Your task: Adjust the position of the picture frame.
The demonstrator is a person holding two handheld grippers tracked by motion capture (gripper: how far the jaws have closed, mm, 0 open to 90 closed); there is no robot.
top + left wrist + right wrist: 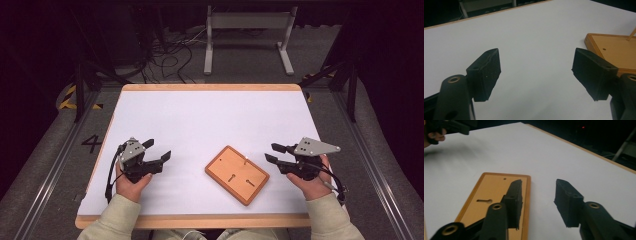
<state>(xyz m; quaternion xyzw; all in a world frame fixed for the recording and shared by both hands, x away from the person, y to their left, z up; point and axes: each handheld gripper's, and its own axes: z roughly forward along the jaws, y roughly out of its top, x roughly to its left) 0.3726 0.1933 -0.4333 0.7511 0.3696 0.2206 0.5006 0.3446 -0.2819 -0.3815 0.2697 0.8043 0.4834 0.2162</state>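
Observation:
A small wooden board point(237, 175) with keyhole slots lies flat on the white table point(200, 120), front and right of centre. A thin pale stick point(246, 160) stands at its far edge. My left gripper point(159, 149) rests open on the table, left of the board, with nothing between its black fingers point(486, 75); the board point(614, 50) and the stick point(631, 33) show off to its right. My right gripper point(271, 152) is open too, just right of the board. In the right gripper view the board point(491, 192) lies under and beyond the left finger point(514, 200).
The table has a wooden rim point(200, 220) all round. Behind its far edge stand a white metal frame point(247, 35) and loose cables point(170, 55) on the floor. The other hand with its gripper point(449, 127) shows far off in the right gripper view.

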